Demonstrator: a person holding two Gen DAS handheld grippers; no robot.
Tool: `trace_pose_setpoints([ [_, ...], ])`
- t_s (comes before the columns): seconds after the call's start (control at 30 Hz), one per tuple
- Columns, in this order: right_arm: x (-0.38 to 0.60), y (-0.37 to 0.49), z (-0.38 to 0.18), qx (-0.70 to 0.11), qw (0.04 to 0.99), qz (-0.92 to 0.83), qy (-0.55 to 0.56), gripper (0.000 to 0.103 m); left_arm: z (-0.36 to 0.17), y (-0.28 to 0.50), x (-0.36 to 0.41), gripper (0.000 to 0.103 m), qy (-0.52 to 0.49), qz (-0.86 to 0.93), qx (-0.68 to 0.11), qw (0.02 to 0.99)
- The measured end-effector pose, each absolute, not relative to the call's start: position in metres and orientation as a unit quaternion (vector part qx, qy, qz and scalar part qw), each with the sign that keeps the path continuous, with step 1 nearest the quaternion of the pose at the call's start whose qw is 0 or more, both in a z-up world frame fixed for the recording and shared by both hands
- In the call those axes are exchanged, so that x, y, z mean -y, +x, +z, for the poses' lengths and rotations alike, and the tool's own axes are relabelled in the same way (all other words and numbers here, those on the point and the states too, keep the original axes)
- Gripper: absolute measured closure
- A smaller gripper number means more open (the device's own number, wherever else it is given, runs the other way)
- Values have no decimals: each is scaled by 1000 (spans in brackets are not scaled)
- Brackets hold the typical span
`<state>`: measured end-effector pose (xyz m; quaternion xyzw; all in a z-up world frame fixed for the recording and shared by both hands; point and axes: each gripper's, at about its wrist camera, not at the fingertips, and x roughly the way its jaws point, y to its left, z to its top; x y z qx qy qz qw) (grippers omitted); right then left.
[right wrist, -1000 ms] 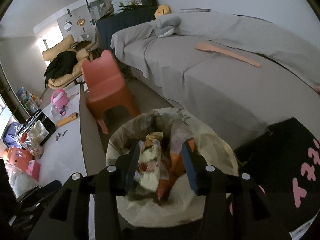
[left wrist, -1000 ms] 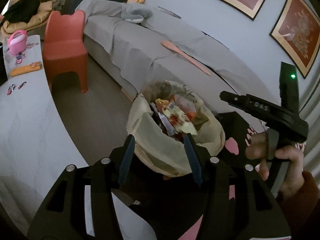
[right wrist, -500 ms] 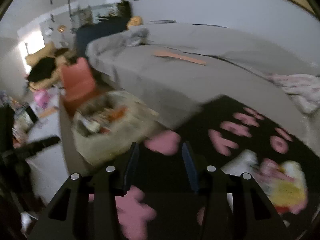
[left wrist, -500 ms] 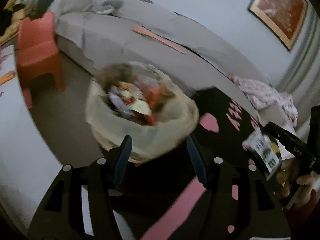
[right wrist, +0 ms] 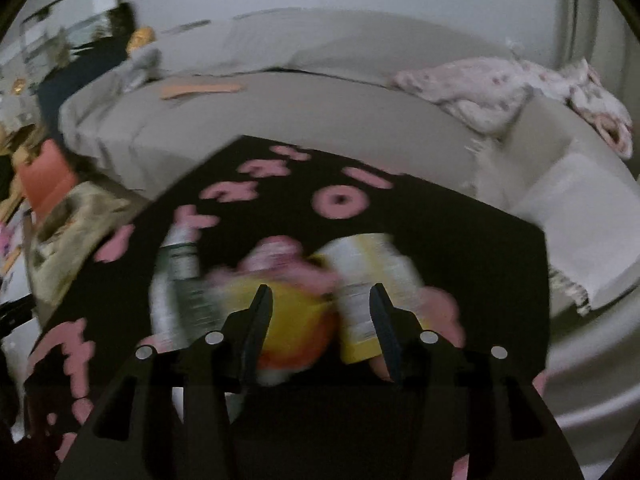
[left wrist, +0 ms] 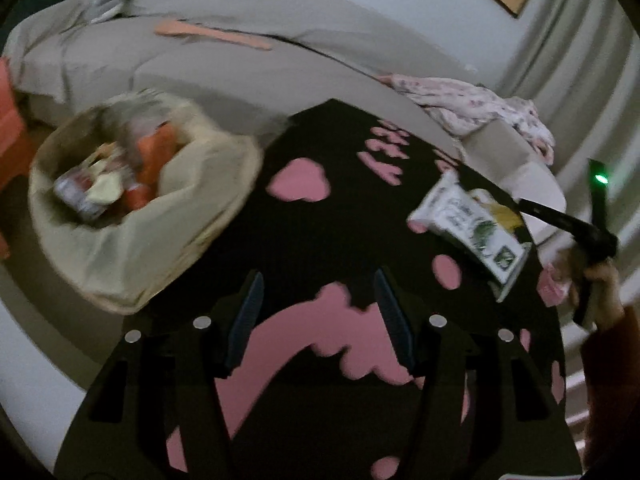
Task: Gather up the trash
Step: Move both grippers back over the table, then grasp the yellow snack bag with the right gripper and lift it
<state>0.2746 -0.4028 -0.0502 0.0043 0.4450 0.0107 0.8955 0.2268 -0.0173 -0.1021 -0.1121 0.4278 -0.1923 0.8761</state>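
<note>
A beige trash bag (left wrist: 132,208), full of wrappers, sits at the left edge of a black rug with pink shapes (left wrist: 320,208). My left gripper (left wrist: 320,320) hovers open over bare rug, nothing between its fingers. Several pieces of trash lie on the rug: a white and green packet (left wrist: 472,224) (right wrist: 180,288), a yellow-orange packet (right wrist: 288,320), a white and yellow packet (right wrist: 368,288) and a pink wrapper (right wrist: 276,256). My right gripper (right wrist: 322,320) hangs just above the yellow-orange packet, its jaws opening and pressing on nothing. The right wrist view is blurred.
A grey-covered sofa (left wrist: 280,68) runs along the rug's far side, with a pink floral blanket (left wrist: 472,104) and a long orange strip (left wrist: 212,34) on it. A red chair (right wrist: 44,176) stands behind the bag. A person's hand (left wrist: 600,288) holds the right gripper's handle.
Both grippers swung from above the trash bag out over the rug; the bag slid to the left of both views. The right gripper now hangs over the loose packets, jaws a little wider.
</note>
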Motion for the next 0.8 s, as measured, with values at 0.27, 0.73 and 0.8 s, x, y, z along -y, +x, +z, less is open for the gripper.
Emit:
trace_pose_setpoints([
  [0.27, 452, 333, -99, -534, 841, 14, 84, 54, -91, 243, 74, 44, -96, -256, -426, 862],
  [0.73, 380, 289, -103, -525, 847, 74, 25, 76, -101, 252, 88, 44, -92, -254, -448, 852],
  [0.8, 371, 276, -101, -520, 849, 88, 29, 83, -100, 251, 89, 44, -92, -254, -447, 853],
])
